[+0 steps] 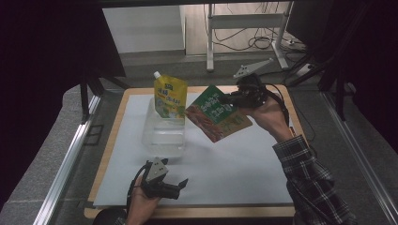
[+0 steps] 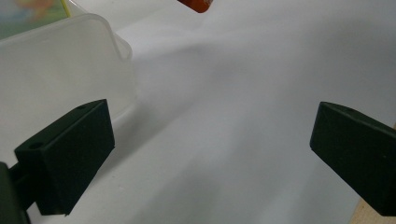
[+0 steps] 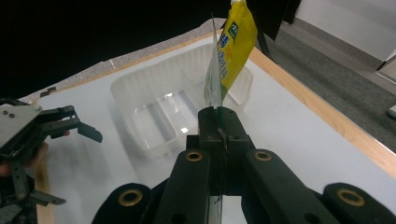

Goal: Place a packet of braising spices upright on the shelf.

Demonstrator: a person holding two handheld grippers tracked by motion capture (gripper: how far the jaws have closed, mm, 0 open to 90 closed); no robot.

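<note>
A green and orange flat pouch (image 1: pixel 217 114) hangs tilted in the air over the white mat, and my right gripper (image 1: pixel 229 99) is shut on its upper right edge. In the right gripper view the pouch (image 3: pixel 213 79) shows edge-on, rising from the shut right gripper (image 3: pixel 218 117). A yellow spouted pouch (image 1: pixel 169 96) stands upright at the far end of a clear plastic container (image 1: pixel 163 136), just left of the held pouch. My left gripper (image 1: pixel 181 186) rests near the table's front edge, open and holding nothing. Between its jaws, my left gripper (image 2: pixel 212 135) frames bare mat.
A white mat (image 1: pixel 244 164) covers the wooden table (image 1: pixel 109 154). The container's wall (image 2: pixel 60 60) stands close on the left of the left gripper. Black curtains flank the table, and a desk frame with cables (image 1: pixel 244 33) stands on the floor beyond it.
</note>
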